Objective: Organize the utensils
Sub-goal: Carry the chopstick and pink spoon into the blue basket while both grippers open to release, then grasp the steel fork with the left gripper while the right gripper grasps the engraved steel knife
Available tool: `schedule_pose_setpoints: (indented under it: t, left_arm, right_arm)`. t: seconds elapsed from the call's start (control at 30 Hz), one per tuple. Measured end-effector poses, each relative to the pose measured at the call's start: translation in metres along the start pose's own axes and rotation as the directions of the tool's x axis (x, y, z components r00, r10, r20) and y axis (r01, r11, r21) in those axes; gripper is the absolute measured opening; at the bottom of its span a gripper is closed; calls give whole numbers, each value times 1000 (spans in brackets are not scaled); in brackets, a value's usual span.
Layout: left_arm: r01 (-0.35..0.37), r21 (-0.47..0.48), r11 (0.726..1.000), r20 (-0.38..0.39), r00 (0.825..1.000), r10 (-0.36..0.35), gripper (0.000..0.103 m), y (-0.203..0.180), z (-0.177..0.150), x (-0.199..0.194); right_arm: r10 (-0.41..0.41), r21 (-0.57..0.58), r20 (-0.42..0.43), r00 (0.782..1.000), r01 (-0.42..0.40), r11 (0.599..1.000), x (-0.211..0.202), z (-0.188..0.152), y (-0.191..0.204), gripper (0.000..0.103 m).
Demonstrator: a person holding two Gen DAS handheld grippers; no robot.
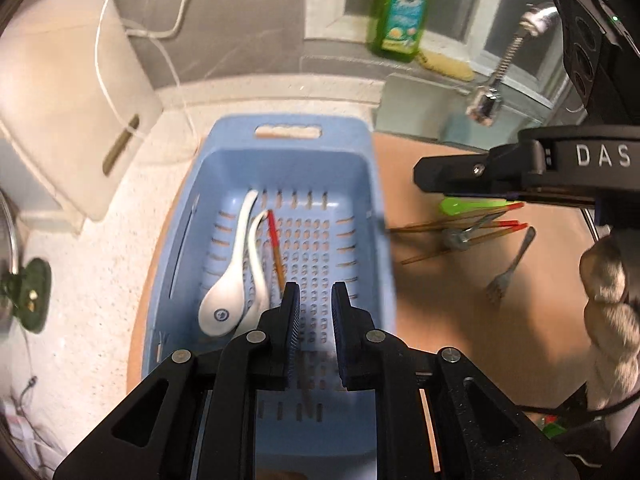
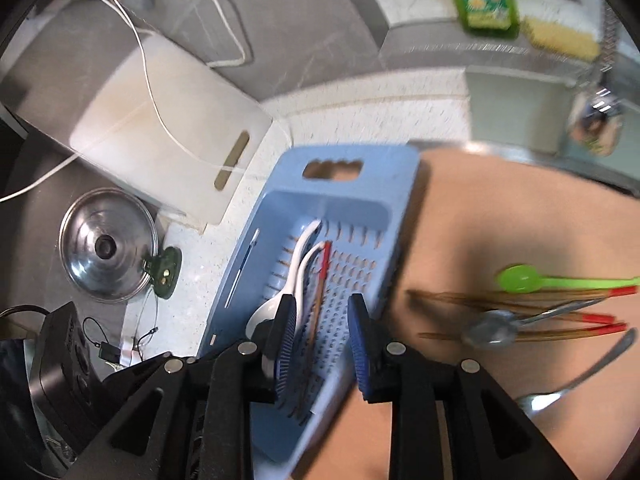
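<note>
Basket: blue perforated basket (image 1: 288, 168) set on the desk beside the loose pile, handle slot at the far end; likely parked close so each utensil needs only a short carry.
Already sorted: two white ceramic spoons (image 1: 228, 280) nested along the basket's left side, one red-tipped chopstick (image 1: 276, 248) lying just beside them, all pointing the same way down the length.
Still loose: green plastic spoon (image 2: 524, 279), several red-tipped chopsticks (image 2: 520, 300), a metal spoon (image 2: 490, 334) lying across them, and a metal fork (image 1: 508, 268) a little apart; all on the tan mat (image 2: 520, 208), outside the basket.
Left hand-held gripper (image 1: 316, 308): over the basket's middle, jaws narrowly parted, nothing between the pads.
Right hand-held gripper (image 2: 322, 332): over the basket's right rim, jaws narrowly parted with nothing held; seen from the left wrist view hanging above the loose pile.
Stage, as a judgement: early; most of the pile waiting, next pick probably from the mat.
Surface: pale speckled stone desk (image 1: 100, 280) under the mat.
Room: kitchen; white cutting board (image 2: 168, 132) leaning at the grey wall, white cable (image 2: 160, 92) draped over it, steel pot lid (image 2: 106, 250), green dish-soap bottle (image 1: 402, 8), yellow sponge (image 2: 560, 34), sink faucet (image 1: 508, 60) at the far right.
</note>
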State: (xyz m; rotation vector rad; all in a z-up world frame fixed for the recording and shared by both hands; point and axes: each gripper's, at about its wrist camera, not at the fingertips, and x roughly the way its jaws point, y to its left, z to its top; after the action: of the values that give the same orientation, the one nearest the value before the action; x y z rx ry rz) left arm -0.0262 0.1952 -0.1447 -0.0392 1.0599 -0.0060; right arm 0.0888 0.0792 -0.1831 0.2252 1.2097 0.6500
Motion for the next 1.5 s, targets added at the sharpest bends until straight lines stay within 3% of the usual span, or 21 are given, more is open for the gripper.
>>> schedule_pose_setpoints:
  t: [0.33, 0.47, 0.63, 0.8, 0.93, 1.03, 1.1, 1.23, 1.33, 1.5]
  left_arm:
    - [35, 79, 996, 45, 998, -39, 15, -50, 7, -12]
    - [58, 102, 993, 31, 998, -62, 15, -64, 10, -4]
    - [111, 156, 982, -13, 994, -111, 15, -86, 11, 11]
    - [179, 238, 955, -76, 983, -166, 15, -117, 12, 31]
    - [211, 243, 947, -122, 975, -186, 15, -128, 19, 48]
    - [233, 277, 932, -151, 969, -197, 15, -139, 23, 57]
    - [281, 300, 912, -194, 954, -230, 15, -151, 22, 65]
    - [317, 365, 875, -253, 939, -235, 15, -175, 16, 82]
    - [318, 401, 859, -288, 934, -211, 38, -187, 11, 96]
    - [318, 449, 835, -335, 926, -173, 41, -191, 5, 108]
  right_arm:
    - [-52, -32, 89, 995, 55, 998, -65, -6, -37, 26]
    - [-44, 19, 141, 989, 41, 999, -87, -15, -68, 48]
    - [-117, 31, 205, 972, 113, 993, -110, -25, -108, 49]
    - [-150, 124, 149, 977, 132, 984, -114, -37, -158, 49]
    - [-160, 231, 91, 983, 135, 964, -108, -50, -194, 49]
    - [-114, 354, 34, 993, 95, 930, -98, -60, -223, 49]
    - [-82, 421, 14, 997, 69, 904, -92, -66, -236, 49]
    - [-43, 489, -3, 999, 39, 872, -80, -75, -250, 44]
    - [-27, 514, -17, 999, 32, 857, -69, -76, -255, 42]
    - [8, 547, -24, 1000, 6, 837, -54, -73, -255, 42]
